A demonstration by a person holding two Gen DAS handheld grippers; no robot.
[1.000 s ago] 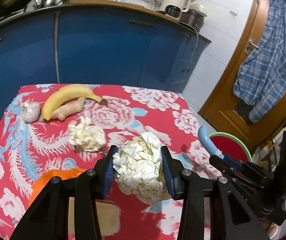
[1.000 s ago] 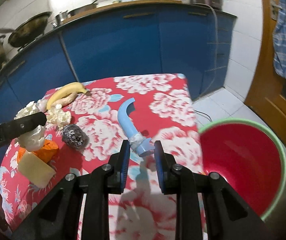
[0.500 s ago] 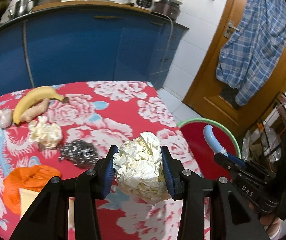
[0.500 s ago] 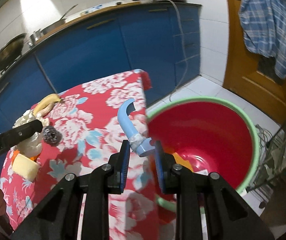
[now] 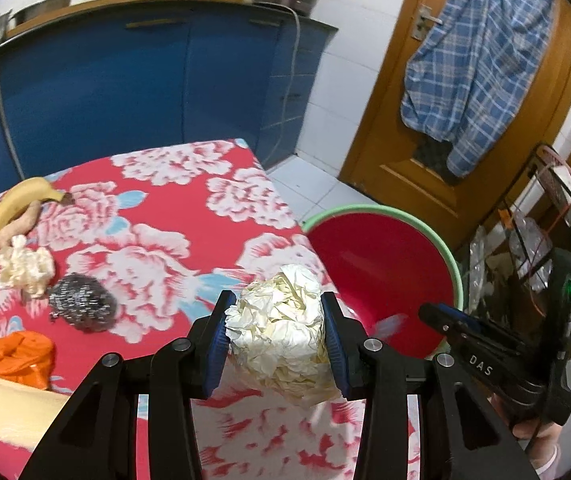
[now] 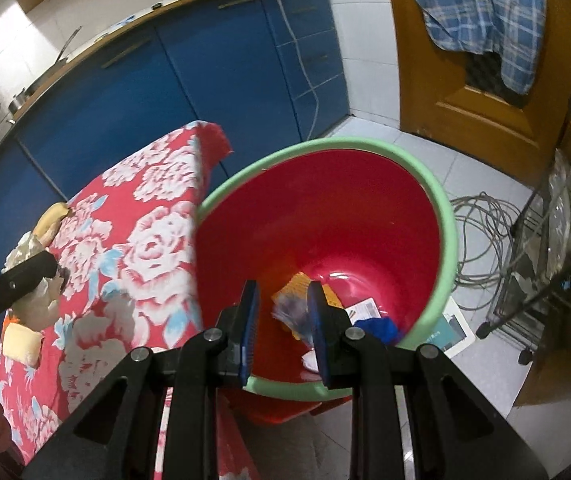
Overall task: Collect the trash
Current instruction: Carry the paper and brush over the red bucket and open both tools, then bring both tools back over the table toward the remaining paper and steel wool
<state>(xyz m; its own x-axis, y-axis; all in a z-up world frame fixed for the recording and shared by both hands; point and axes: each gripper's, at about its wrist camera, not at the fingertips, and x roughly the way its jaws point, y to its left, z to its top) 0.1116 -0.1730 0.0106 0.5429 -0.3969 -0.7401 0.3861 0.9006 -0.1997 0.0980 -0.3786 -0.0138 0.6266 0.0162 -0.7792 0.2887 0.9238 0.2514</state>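
My left gripper (image 5: 275, 336) is shut on a crumpled ball of white paper (image 5: 281, 332), held above the right edge of the table near the bin. The red bin with a green rim (image 5: 385, 256) stands on the floor beside the table. My right gripper (image 6: 281, 320) hangs over the bin (image 6: 443, 216) with its jaws apart and nothing between them. A blurred blue object (image 6: 291, 314) is falling inside the bin, onto other trash at the bottom. Another paper wad (image 5: 25, 266), a steel scourer (image 5: 81, 306) and an orange bag (image 5: 13, 356) lie on the table.
A banana (image 5: 9, 204), ginger (image 5: 17, 226) and a yellow sponge (image 5: 21, 408) lie on the red floral tablecloth (image 5: 173, 208). Blue kitchen cabinets (image 5: 125, 80) stand behind. A wire rack (image 6: 557, 240) and coiled cable (image 6: 481, 232) are on the floor right of the bin.
Both grippers swung right toward the bin. My right gripper opened and let go of the blue curved piece, which now drops into the bin. The left still holds the paper ball.
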